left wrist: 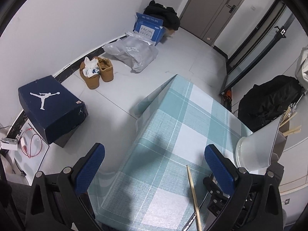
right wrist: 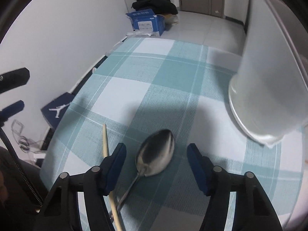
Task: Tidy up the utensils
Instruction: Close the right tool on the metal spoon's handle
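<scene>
Right tool (right wrist: 156,155) points steeply down at the bench (right wrist: 134,73), which wears a teal-and-white checked cloth. Its jaws stand apart, either side of a metal spoon (right wrist: 156,154) lying bowl-up on the cloth — pads not touching it. A wooden chopstick (right wrist: 105,142) lies just beside the spoon (its lower length passes under the left pad and crosses the spoon's handle). A translucent white holder (right wrist: 269,96) stands to the right, more chopsticks (left wrist: 288,119) sticking out of it. Left tool (left wrist: 154,165) hangs over the bench's near corner — jaws wide apart, empty.
</scene>
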### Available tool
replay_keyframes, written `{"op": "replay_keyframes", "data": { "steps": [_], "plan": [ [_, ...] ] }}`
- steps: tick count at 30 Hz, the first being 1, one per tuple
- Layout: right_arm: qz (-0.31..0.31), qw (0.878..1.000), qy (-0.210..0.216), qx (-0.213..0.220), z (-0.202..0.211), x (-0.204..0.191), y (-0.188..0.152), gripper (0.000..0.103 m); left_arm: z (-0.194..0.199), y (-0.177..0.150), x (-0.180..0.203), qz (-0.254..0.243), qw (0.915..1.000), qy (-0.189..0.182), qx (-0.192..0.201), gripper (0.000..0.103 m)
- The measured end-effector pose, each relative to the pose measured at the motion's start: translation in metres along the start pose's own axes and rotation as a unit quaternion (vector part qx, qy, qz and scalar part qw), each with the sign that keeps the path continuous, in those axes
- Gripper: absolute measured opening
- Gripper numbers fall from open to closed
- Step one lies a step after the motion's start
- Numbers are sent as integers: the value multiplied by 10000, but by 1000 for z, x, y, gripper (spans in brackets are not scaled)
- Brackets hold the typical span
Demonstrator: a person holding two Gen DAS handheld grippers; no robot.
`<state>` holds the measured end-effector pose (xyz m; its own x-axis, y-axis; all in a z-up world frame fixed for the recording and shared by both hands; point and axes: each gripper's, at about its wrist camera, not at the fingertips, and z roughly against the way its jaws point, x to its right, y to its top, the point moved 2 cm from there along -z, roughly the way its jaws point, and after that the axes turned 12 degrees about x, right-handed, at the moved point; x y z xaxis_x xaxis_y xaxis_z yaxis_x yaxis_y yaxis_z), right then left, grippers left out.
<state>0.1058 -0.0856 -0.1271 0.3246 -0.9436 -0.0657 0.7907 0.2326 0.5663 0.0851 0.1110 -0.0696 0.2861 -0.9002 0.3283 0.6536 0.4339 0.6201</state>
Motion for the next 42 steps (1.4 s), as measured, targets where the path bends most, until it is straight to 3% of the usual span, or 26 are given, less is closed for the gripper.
{"op": "replay_keyframes", "data": {
  "steps": [3,10,21,27,33,42],
  "plan": [
    [368,9991,-210,5,-4,-8,3,40,0,1,-2,49,10000,-11,-2,102],
    [283,9995,-117,78,-2,-2,7,33,-2,0,0,-60,10000,-10,18,102],
    [195,9978,-199,598,17,10,15,30,-11,-11,5,-357,9991,157,-157,102],
    [685,9929,-362,898,31,5,22,29,-12,-16,9,-397,9988,166,-220,102],
    [1215,9912,-100,515,27,-1,10,28,-13,-19,9,-446,9984,255,-249,102],
    [801,9961,236,-284,24,21,-16,31,-10,-16,9,-238,9993,169,-231,102]
  ]
}}
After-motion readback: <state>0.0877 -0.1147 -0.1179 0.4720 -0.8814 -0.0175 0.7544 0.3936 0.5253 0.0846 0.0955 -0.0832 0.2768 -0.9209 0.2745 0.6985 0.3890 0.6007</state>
